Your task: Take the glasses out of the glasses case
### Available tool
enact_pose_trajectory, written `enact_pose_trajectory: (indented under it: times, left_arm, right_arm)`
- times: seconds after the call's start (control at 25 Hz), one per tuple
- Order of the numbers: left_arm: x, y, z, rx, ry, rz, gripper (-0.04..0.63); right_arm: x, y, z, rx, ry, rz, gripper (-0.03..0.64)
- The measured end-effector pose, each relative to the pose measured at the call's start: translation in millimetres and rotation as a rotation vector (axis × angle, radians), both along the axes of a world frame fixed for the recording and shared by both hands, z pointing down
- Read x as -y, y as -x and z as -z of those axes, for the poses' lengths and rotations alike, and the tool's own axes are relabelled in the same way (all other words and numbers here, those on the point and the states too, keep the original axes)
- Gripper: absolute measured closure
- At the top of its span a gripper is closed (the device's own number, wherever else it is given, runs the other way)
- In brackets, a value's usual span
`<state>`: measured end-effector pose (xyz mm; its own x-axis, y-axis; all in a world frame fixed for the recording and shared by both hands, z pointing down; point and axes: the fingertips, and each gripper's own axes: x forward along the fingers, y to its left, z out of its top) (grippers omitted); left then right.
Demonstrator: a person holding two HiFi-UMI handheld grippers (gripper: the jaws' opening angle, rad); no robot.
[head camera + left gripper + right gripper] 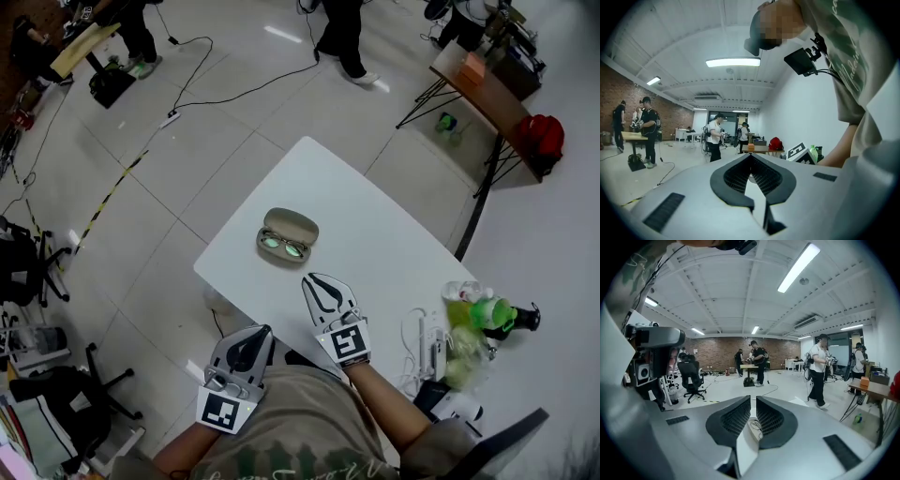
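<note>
An open beige glasses case lies near the middle of the white table. The glasses rest inside it, their greenish lenses showing. My right gripper hovers over the table's near edge, a short way in front of the case, its jaws closed to a thin slit with nothing in them. My left gripper is held close to the person's body, off the table's near-left edge, its jaws together and empty. Both gripper views point out into the room, so neither shows the case.
Green bottles and white cables crowd the table's right end. A brown table and a red bag stand at the back right. Office chairs are on the left, and cords cross the floor where people stand.
</note>
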<state>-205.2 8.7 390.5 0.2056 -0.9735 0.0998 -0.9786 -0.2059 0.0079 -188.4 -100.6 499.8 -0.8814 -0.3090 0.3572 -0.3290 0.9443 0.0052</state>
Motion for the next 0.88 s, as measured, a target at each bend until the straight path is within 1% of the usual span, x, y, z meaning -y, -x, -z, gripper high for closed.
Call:
enact_pose_trajectory:
  times: [0.16, 0.28, 0.44, 0.6, 0.64, 0.68, 0.8, 0.88]
  left_arm:
    - [-10.7, 16.2, -1.5, -0.004, 0.015, 0.054, 0.588]
    - [-14.4, 22.4, 1.7, -0.007, 0.008, 0.078, 0.588]
    - [-17.1, 26.3, 3.5, -0.014, 0.006, 0.095, 0.588]
    - [-18.4, 32.4, 1.8, -0.067, 0.045, 0.115, 0.588]
    - [-17.3, 33.7, 3.3, -0.07, 0.045, 0.12, 0.588]
    - [-16.2, 34.5, 5.5, -0.068, 0.04, 0.125, 0.588]
    - [-14.2, 34.3, 10.0, -0.057, 0.022, 0.128, 0.588]
    - [-14.3, 34.4, 8.2, -0.054, 0.028, 0.125, 0.588]
  right_arm:
    - [11.8, 12.9, -15.0, -0.033, -0.002, 0.022, 0.598]
    - [17.1, 22.3, -26.5, -0.06, 0.006, 0.028, 0.598]
    - [17.6, 29.6, -46.5, -0.106, 0.024, 0.037, 0.598]
    - [17.1, 40.1, -68.6, -0.156, 0.038, 0.055, 0.597]
    - [17.4, 44.4, -74.8, -0.17, 0.044, 0.061, 0.577]
    - [18.0, 48.5, -80.5, -0.183, 0.048, 0.067, 0.566]
    - [23.1, 59.2, -93.0, -0.208, 0.05, 0.075, 0.565]
    - [28.4, 65.7, -100.2, -0.222, 0.051, 0.077, 0.565]
